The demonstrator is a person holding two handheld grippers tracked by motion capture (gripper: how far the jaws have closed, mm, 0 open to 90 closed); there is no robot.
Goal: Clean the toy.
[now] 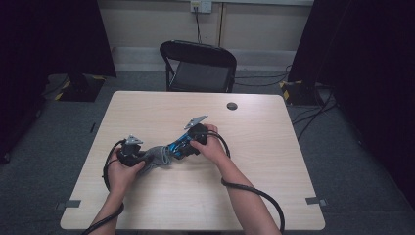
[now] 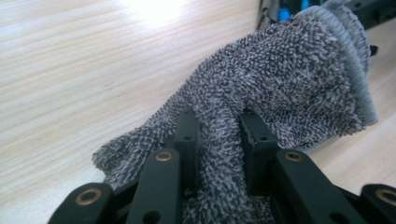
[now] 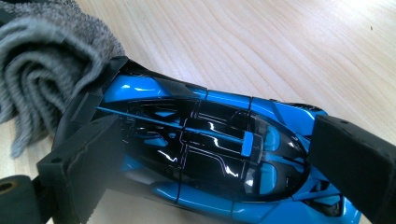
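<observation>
Cloth against toy car, mid-table, both tongs clenched.

High view: we see the left gripper [image 1: 133, 152] and right gripper [image 1: 192, 140] meeting near the middle of the wooden table [image 1: 254, 166], a grey cloth [image 1: 157, 157] between them touching a blue toy car [image 1: 180, 146]; a black chair [image 1: 199, 66] stands at the far side. Left gripper view: jaws pinch a fold of the fluffy cloth [image 2: 280, 88], clenched on it. Right gripper view: jaws grasp the blue-and-black car [image 3: 210, 149] on both flanks; the cloth [image 3: 42, 60] presses on the car's left end.
</observation>
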